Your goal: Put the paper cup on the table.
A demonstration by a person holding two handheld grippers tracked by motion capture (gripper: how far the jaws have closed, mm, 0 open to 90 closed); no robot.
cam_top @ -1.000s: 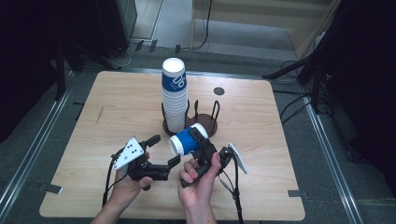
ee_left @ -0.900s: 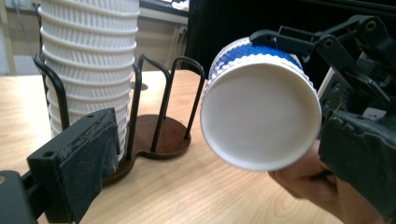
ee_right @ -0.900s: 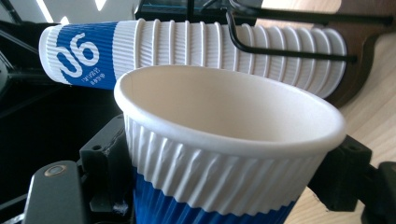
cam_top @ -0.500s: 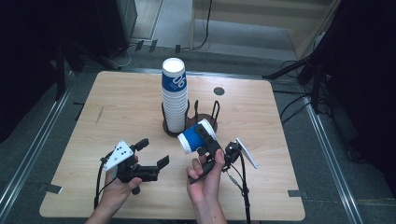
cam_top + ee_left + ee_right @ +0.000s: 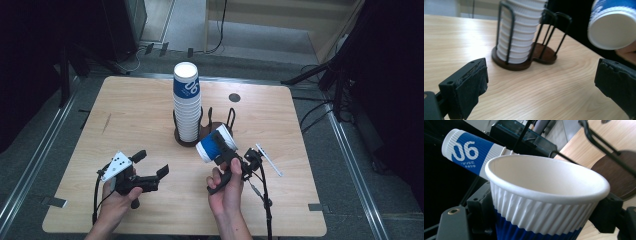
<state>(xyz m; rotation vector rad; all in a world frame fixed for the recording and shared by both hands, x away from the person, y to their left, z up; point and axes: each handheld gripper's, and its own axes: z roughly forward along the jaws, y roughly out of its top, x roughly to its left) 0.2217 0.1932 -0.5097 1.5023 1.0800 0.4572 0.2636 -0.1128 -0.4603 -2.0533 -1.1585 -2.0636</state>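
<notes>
A tall stack of blue-and-white ribbed paper cups (image 5: pixel 186 102) stands in the left ring of a black wire holder with a dark wooden base (image 5: pixel 212 131). My right gripper (image 5: pixel 223 153) is shut on a single cup (image 5: pixel 215 145), which it holds tilted above the table just right of the holder. In the right gripper view the cup (image 5: pixel 546 202) sits between both jaws with its open mouth up, and the stack (image 5: pixel 469 151) lies behind it. My left gripper (image 5: pixel 151 163) hovers open and holding nothing at the front left. Its pads (image 5: pixel 471 85) frame the stack (image 5: pixel 517 32) and the held cup (image 5: pixel 611 27).
The holder's right ring (image 5: pixel 222 120) has no cups in it. A small dark round hole (image 5: pixel 234 97) sits in the wooden table (image 5: pixel 130 115) behind the holder. A cable (image 5: pixel 263 200) trails from the right gripper over the front edge. Metal rails run along both sides on the floor.
My left gripper has pulled away from the cup to the left and toward the front edge, slightly lower. The right gripper keeps the cup, shifted slightly right.
</notes>
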